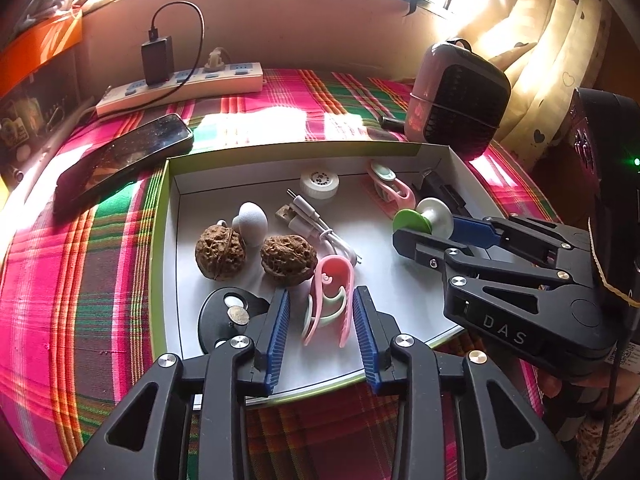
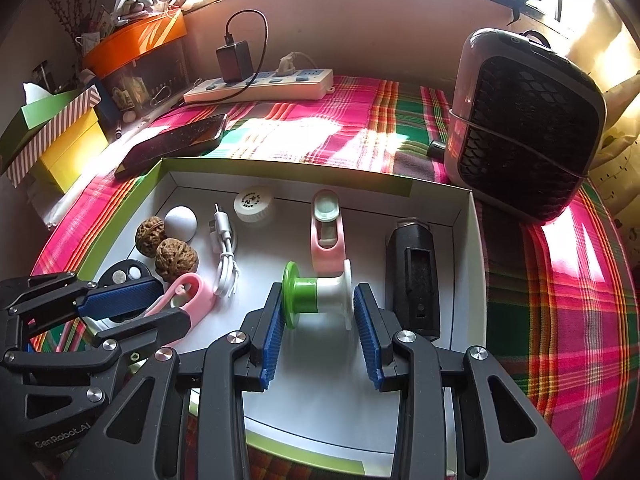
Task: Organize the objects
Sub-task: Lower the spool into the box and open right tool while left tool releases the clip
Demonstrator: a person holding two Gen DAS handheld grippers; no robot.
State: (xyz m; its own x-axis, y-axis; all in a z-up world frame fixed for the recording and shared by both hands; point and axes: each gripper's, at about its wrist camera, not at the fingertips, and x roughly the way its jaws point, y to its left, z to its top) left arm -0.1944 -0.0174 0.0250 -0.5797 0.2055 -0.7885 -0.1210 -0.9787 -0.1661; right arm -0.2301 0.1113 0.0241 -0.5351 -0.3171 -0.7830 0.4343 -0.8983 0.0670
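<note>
Two grippers work inside the tray (image 2: 466,216): the left gripper (image 1: 320,320) straddles a pink clip (image 1: 330,300) with its fingers spread and not yet pinching, while the right gripper (image 2: 318,320) brackets a spool (image 2: 318,294), its left pad touching the green flange and the other just clear, so neither grasp is closed. Both things lie on the tray floor near its front edge. Outward sit two walnuts (image 1: 256,254), a cable (image 1: 320,228), a cap (image 1: 319,185) and a black block (image 2: 414,280), likely gathered here for sorting.
</note>
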